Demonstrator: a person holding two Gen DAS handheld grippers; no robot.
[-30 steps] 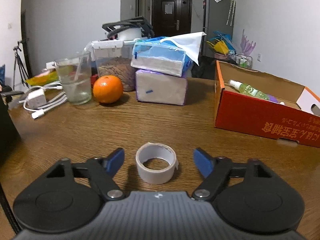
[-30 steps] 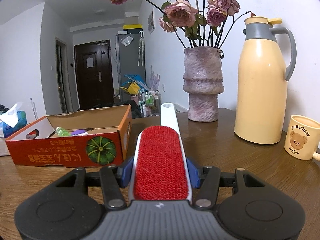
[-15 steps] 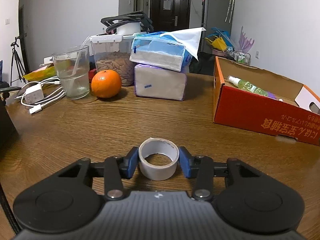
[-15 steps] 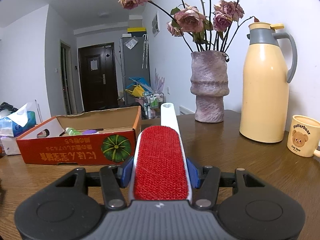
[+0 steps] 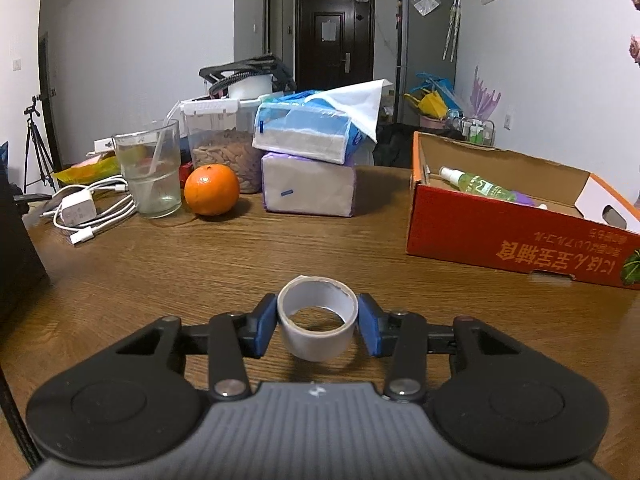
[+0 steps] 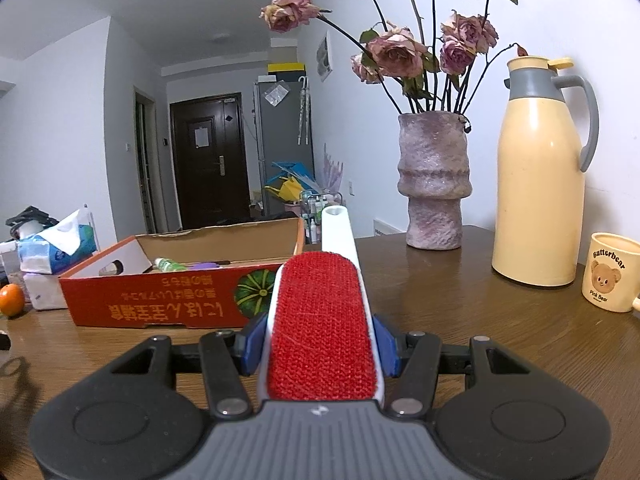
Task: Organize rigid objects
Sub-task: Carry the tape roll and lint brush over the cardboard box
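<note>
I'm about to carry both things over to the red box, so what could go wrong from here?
The tape roll is pinched only across its thin, hollow wall by the left gripper; it may deform or slip. The lint brush juts well past the right gripper, so its white handle could clip the cardboard box wall.

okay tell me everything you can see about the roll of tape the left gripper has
The pale grey roll of tape is a short, wide ring with a matte outer wrap, a lighter inner core and an open middle. It stands with its hole facing up. The left gripper is shut on it, one blue pad against each side. A shadow on the brown wooden table beneath suggests it is lifted slightly, though that is hard to confirm.
</note>
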